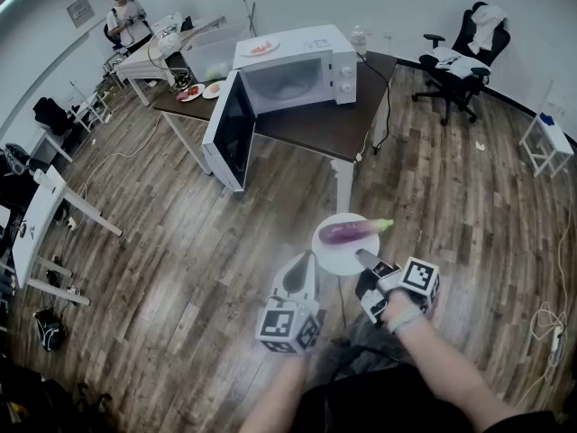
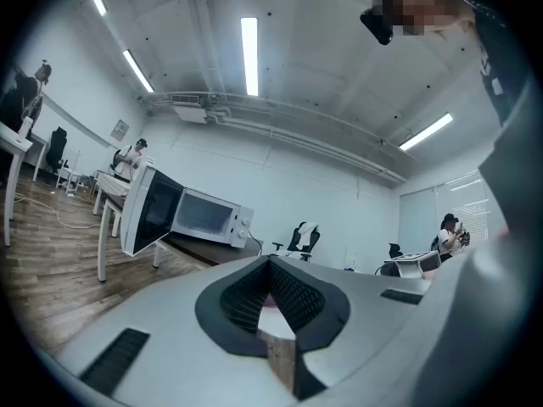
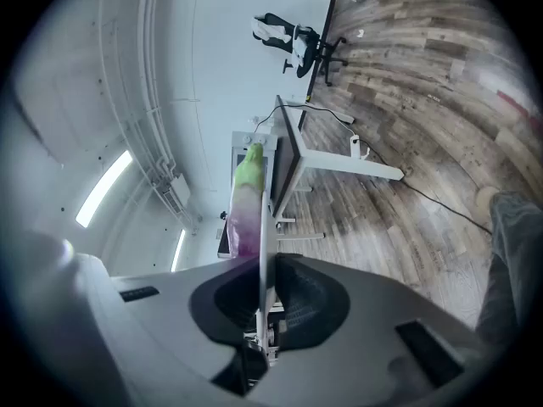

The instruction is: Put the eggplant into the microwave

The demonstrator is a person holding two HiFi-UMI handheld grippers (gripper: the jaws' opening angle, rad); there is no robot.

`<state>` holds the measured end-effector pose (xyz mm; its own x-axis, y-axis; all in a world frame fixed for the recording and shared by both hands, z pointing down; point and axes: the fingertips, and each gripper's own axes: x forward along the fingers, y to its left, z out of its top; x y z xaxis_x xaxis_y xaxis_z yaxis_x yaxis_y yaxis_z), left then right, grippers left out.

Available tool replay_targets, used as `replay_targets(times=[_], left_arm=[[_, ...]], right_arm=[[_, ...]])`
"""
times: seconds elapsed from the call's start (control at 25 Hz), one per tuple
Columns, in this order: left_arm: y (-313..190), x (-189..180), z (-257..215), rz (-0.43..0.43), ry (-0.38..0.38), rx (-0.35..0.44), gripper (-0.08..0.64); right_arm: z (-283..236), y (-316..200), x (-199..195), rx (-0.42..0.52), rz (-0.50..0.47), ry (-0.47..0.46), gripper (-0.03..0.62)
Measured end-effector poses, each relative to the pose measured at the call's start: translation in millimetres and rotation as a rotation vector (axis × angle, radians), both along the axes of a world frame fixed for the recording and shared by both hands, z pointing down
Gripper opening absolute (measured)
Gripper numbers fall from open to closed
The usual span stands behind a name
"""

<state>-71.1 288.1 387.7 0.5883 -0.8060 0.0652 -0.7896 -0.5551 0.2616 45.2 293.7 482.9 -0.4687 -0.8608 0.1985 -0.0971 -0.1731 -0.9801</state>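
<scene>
A purple eggplant (image 1: 350, 231) with a green stem lies on a small white plate (image 1: 338, 255) held in the air above the wood floor. My right gripper (image 1: 363, 258) is shut on the plate's near rim. In the right gripper view the plate (image 3: 265, 227) runs edge-on between the pads, with the eggplant (image 3: 244, 202) on its left. My left gripper (image 1: 305, 262) has its tips together beside the plate's left rim; I cannot tell whether it touches the plate. The white microwave (image 1: 288, 75) stands on a dark table (image 1: 334, 129) ahead, its door (image 1: 230, 133) swung wide open. It also shows in the left gripper view (image 2: 208, 214).
A plate of food (image 1: 260, 49) rests on top of the microwave, and more plates (image 1: 191, 91) lie on the table's left end. A black office chair (image 1: 464, 57) stands at the far right and a white stool (image 1: 545, 142) beside it. A person (image 1: 126, 16) sits at a far desk.
</scene>
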Motion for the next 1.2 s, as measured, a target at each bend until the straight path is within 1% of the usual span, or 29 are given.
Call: replay_targets(times=[0.24,0.48,0.64,0.76,0.96,1.2], left_arm=[[-17.2,6.5,-0.6,-0.009,0.000,0.008,0.000],[-39.6,11.6,2.8,-0.020,-0.007,0.000,0.000],[-62.4,16.5,7.4,-0.038,-0.014,-0.011,0.000],[-81.8,22.2,8.7,-0.043,-0.019,-0.008,0.000],[-120.3,27.2,15.3,-0.066,-0.014,-0.027,0.000],[-166.4,40.7,11.3,-0.082,-0.021,-0.020,0.000]], right_arm=[[0.8,-14.0,6.0,0.014,-0.004,0.004,0.021],[6.0,-33.5,9.0,0.011,-0.034,0.006,0.023],[9.2,-55.6,13.9,0.006,-0.053,-0.017,0.023],[13.2,-75.3,23.5,0.004,-0.063,-0.013,0.023],[14.1,-114.7,35.5,0.011,-0.082,-0.016,0.024],[8.8,-157.5,50.0,0.029,-0.112,-0.017,0.024]])
